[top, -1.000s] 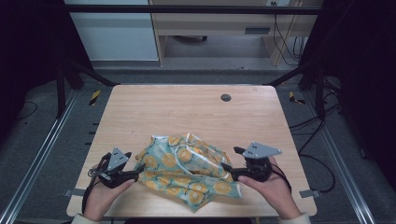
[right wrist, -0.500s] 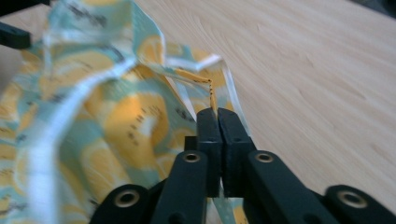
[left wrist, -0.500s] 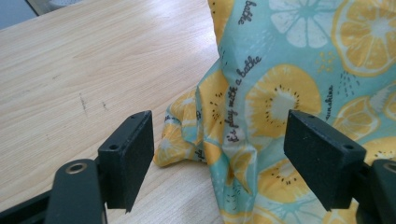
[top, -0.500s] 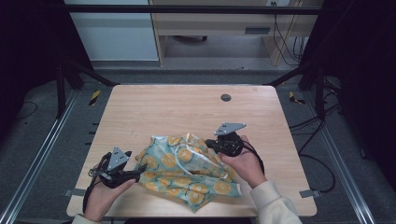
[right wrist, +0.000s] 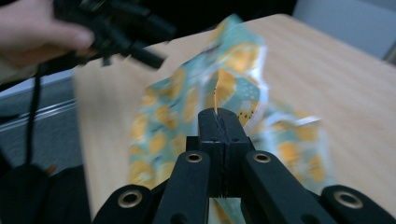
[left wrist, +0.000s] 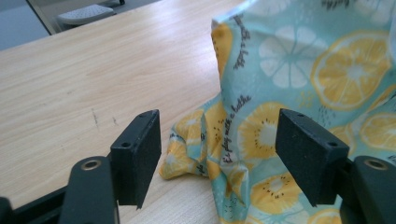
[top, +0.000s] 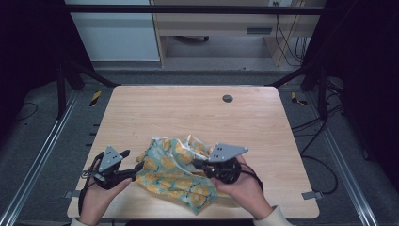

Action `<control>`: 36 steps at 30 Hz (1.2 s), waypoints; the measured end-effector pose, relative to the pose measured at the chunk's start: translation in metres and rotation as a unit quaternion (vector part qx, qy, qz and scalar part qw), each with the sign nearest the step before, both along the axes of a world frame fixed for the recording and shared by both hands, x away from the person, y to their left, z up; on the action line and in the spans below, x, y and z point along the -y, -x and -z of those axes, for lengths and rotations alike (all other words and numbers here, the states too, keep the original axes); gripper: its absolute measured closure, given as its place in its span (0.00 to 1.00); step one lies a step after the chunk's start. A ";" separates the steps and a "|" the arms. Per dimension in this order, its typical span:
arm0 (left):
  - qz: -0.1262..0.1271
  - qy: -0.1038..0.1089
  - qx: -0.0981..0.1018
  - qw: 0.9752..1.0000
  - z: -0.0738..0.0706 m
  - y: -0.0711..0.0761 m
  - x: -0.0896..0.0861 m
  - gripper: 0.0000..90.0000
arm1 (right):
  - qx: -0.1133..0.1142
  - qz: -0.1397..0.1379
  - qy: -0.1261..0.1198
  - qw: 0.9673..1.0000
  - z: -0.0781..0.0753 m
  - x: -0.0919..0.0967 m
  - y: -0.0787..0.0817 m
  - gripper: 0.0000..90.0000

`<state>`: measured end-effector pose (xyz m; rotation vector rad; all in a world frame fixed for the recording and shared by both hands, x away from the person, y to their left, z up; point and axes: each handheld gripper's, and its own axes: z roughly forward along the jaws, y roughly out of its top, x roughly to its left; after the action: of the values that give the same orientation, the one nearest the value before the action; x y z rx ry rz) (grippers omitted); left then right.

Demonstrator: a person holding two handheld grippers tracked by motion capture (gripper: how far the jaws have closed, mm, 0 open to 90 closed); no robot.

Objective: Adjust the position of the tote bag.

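Observation:
A teal cloth [top: 174, 175] printed with orange citrus slices lies bunched on the front half of the wooden table [top: 188, 113]. My right gripper [top: 196, 163] is over the cloth's right part. In the right gripper view its jaws [right wrist: 218, 116] are shut on a raised fold of the cloth [right wrist: 238, 60]. My left gripper [top: 133, 159] rests at the cloth's left edge. Its jaws [left wrist: 217, 154] stand open and have just been closing a little. The cloth's edge [left wrist: 327, 70] lies between the pads [left wrist: 140, 154], and they do not press on it.
A small dark round grommet [top: 227, 98] sits in the far part of the tabletop. Metal frame rails [top: 42, 155] run along both sides of the table. Cables trail on the floor at the right [top: 320, 122].
The right gripper moved left from the cloth's right edge, shut on a fold and drew it inward, so the cloth is more bunched. The left hand stayed in place.

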<state>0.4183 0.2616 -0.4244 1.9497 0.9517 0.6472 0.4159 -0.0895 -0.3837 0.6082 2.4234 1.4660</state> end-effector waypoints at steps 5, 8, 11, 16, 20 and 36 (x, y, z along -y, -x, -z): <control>0.024 0.021 0.003 0.999 -0.020 0.003 0.007 0.37 | -0.006 -0.027 0.025 0.999 0.025 -0.019 0.023 1.00; 0.035 0.026 0.014 0.999 -0.033 0.003 0.019 0.35 | -0.013 -0.036 0.039 0.998 0.041 -0.031 0.026 1.00; 0.054 0.027 0.021 0.998 -0.045 0.002 0.038 0.33 | -0.018 -0.037 0.045 0.998 0.051 -0.038 0.026 1.00; 0.088 -0.005 0.022 0.996 -0.060 -0.005 0.077 0.30 | -0.023 -0.048 0.049 0.997 0.063 -0.047 0.028 0.99; 0.099 -0.057 0.014 0.993 -0.047 -0.009 0.102 0.27 | -0.024 -0.048 0.050 0.997 0.068 -0.050 0.030 0.98; 0.104 -0.052 0.006 0.993 0.001 0.025 0.071 0.96 | -0.023 -0.031 0.045 0.998 0.066 -0.043 0.034 0.80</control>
<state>0.3928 0.1907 -0.4254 2.1008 0.7067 0.5967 0.3820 -0.0463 -0.4494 0.5566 2.5494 1.3723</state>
